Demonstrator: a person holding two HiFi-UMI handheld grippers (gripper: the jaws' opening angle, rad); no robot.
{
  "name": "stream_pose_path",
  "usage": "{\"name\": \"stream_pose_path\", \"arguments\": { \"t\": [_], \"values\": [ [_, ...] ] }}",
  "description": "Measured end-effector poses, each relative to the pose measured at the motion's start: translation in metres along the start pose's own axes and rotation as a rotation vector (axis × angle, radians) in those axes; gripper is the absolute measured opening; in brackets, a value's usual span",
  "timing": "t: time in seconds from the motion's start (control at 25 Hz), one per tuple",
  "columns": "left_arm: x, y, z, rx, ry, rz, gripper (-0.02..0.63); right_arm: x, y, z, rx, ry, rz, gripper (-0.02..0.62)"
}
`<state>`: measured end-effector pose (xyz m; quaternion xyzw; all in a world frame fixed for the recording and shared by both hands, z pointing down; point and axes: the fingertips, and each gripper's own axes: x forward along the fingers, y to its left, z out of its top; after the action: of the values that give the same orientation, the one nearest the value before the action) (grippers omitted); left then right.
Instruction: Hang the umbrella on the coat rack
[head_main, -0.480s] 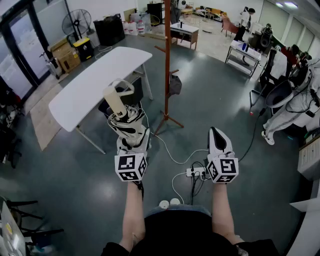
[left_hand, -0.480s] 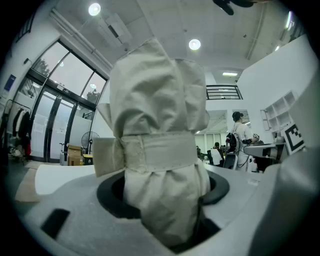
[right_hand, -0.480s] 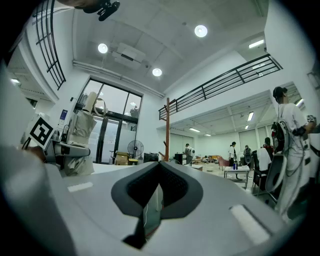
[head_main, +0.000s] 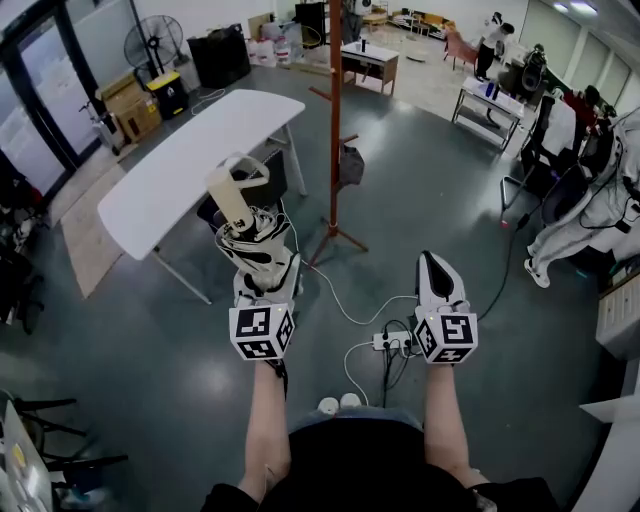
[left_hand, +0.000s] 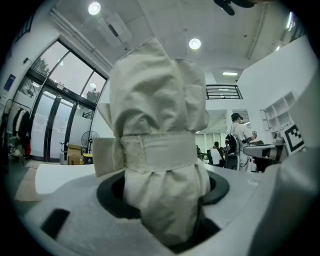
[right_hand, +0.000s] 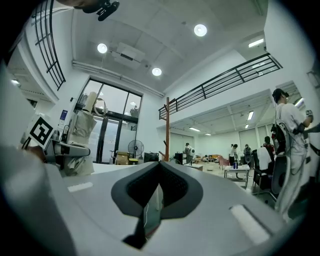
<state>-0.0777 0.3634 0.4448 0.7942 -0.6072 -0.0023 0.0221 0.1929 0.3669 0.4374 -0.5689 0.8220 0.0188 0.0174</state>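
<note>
1: Two fixtures first, largest down. White table (head_main: 190, 160) sits upper left in the head view. Red-brown coat rack (head_main: 335, 120) stands on the floor just right of the table's far end.
2: Noted. Umbrella (head_main: 250, 240)?
1: Folded, beige, wrapped by its strap. Upright, curved handle on top. It sits in front of the table's near edge, left of the rack pole and not touching it.
2: Left gripper (head_main: 266, 288)?
1: Jaws clamped on the umbrella's lower part. The left gripper view shows the fabric bunched between them.
2: Right gripper (head_main: 431, 265)?
1: Jaws together, nothing between them. Beside the left one, apart from the umbrella.
2: Smallest item?
1: White power strip (head_main: 390, 343) on the floor between the grippers, with a cable running toward the rack's base.
</note>
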Motion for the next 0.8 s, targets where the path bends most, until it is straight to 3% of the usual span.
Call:
{"name": "stream_pose_path", "arguments": {
  "t": [0.8],
  "values": [
    [0.000,0.019,-0.019,0.005,0.024,-0.025,0.282,0.018,0.017,-0.016,0.016,0.015,0.005,0.008]
  ]
}}
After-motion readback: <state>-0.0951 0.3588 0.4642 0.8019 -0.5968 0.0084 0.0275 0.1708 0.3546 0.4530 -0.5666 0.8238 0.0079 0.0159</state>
